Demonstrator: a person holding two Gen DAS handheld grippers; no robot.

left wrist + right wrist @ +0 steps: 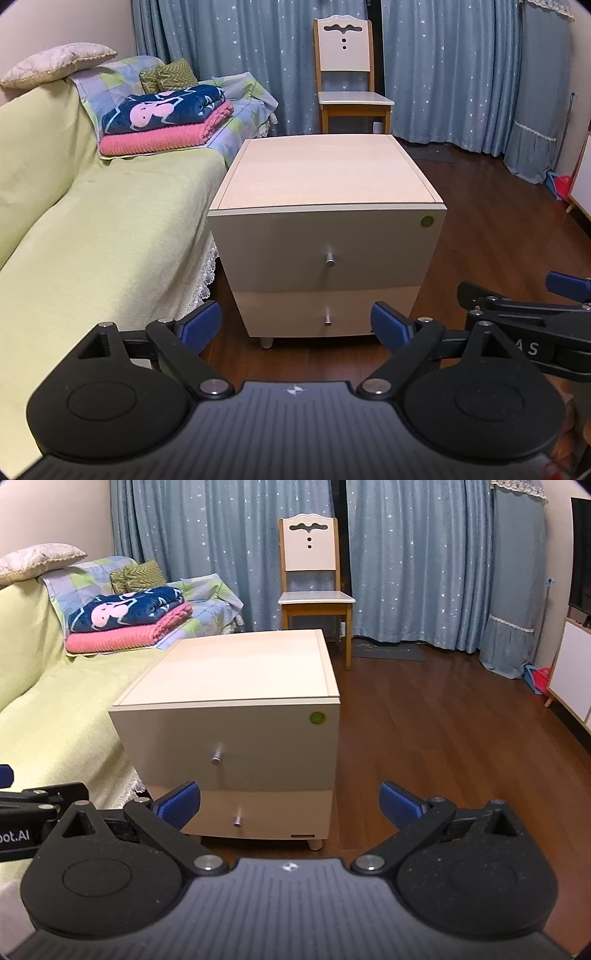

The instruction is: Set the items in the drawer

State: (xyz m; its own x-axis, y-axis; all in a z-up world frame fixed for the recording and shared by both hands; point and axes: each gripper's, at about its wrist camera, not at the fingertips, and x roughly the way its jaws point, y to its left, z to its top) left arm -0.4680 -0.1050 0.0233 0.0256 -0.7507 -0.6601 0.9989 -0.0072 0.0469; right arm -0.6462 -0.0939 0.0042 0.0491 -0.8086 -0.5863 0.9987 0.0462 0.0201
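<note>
Two shut drawers [325, 254], round metal knobs [330, 261].

The wooden floor [443, 738] is dark brown and carries a pale nightstand [236, 746] at the centre of the right wrist view. The top of the nightstand has nothing on it, and both drawers are closed, each with a small metal knob. At about 12 o'clock from the nightstand a wooden chair [314, 590] stands on the floor before the curtains, with a dark mat [391, 651] beside its legs. At 9 o'clock is a sofa [92, 240] under a green cover, just beside the nightstand. Folded blankets [166, 122] lie on it.
</note>
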